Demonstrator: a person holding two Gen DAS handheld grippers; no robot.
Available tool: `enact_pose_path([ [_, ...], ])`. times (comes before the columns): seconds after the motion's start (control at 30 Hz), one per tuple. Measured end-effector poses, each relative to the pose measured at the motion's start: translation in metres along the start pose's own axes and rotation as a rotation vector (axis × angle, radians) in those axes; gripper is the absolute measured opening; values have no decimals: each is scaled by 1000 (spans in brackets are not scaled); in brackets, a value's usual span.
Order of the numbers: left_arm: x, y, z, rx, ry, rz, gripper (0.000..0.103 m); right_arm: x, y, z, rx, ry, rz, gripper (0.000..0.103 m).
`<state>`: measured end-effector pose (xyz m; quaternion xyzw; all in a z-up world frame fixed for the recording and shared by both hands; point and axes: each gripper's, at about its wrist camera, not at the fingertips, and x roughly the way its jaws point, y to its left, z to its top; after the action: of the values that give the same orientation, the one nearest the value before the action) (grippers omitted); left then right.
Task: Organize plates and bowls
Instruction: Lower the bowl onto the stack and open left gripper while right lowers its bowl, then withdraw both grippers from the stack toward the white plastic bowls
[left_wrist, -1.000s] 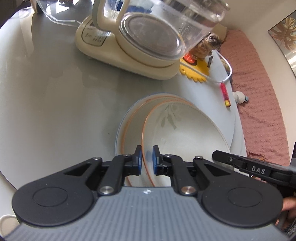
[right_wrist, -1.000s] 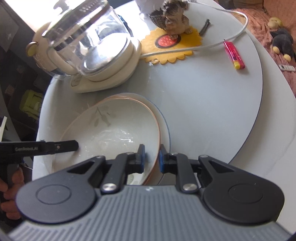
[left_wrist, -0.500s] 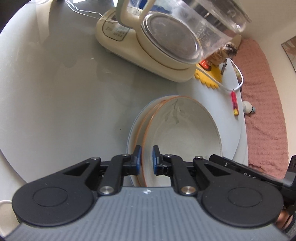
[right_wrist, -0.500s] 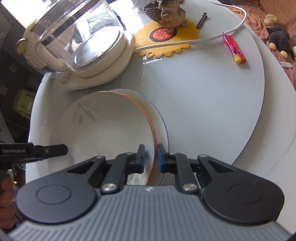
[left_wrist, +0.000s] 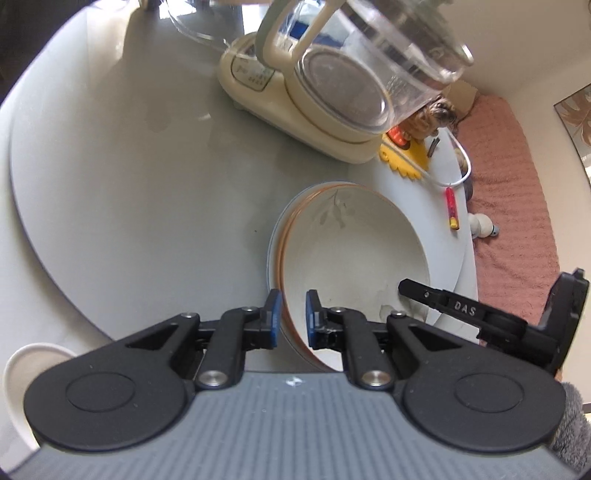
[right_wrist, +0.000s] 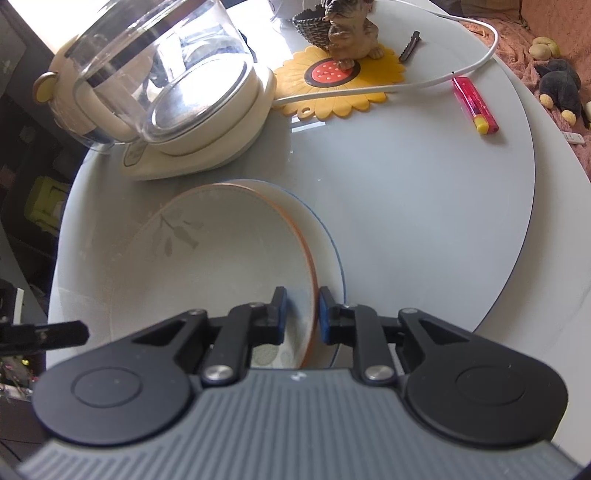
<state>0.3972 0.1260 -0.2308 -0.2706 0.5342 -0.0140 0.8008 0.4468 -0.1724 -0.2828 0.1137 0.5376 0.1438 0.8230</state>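
Since the earlier frame my left claw (left_wrist: 291, 318) has swung along the rim, so the kettle (left_wrist: 354, 85) now sits farther off and higher in its view, and the stack looks more raised off the tabletop (left_wrist: 122, 192); the right side has barely shifted.

Taking the kettle as my landmark: the bowl (left_wrist: 354, 258), orange-rimmed with a leaf sprig, hangs just in front of it, nested in at least 1 more orange-rimmed dish and a blue-edged plate (right_wrist: 332, 258) underneath. I hold the stack from 2 opposite sides because it is wide and heavy for 1 pinch.

My left claw is narrow, its pads pressed on the rim nearest me. My right claw (right_wrist: 300, 314) is narrow too, its jaws easing apart a touch, with the orange rim between them; I judge it is gripping.

Right of the kettle lie a sunflower mat (right_wrist: 340, 85), a figurine (right_wrist: 351, 29), a white cable (right_wrist: 424, 83) and a red lighter (right_wrist: 474, 105), so I keep the stack this side.
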Motion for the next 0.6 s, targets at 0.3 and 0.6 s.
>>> enact_pose_path([
  [0.3,-54,-24,-30,64,-126,33,14,-37,-3,-9,17,-110,-50,19],
  [0.6,-107,-48,-54,129,-207,9,14,-105,11,-24,18,-194,-1,19],
])
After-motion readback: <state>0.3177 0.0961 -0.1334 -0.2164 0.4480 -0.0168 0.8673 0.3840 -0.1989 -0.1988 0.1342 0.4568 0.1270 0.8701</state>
